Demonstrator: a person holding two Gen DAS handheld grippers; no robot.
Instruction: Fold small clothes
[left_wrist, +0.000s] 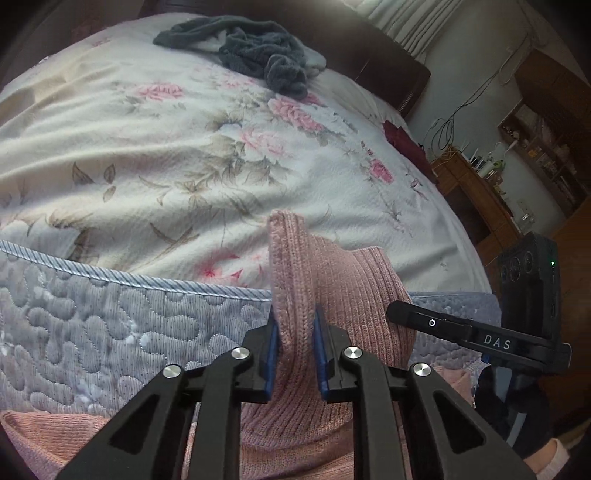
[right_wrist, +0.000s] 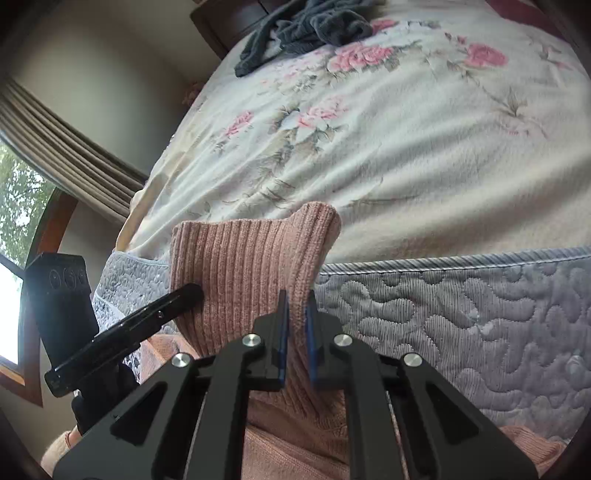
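At lower centre of each wrist view, the left gripper (left_wrist: 295, 332) and right gripper (right_wrist: 296, 325) had jaws pinching a pink ribbed sweater (left_wrist: 332, 280), raised before the floral bed (left_wrist: 166, 155). A grey garment (left_wrist: 258, 51) lay at upper centre.

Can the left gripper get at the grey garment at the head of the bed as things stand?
Probably not yet. The left gripper is shut on the pink knit, which the right gripper grips too. The bedspread between it and the grey garment is bare, but the garment lies far off.
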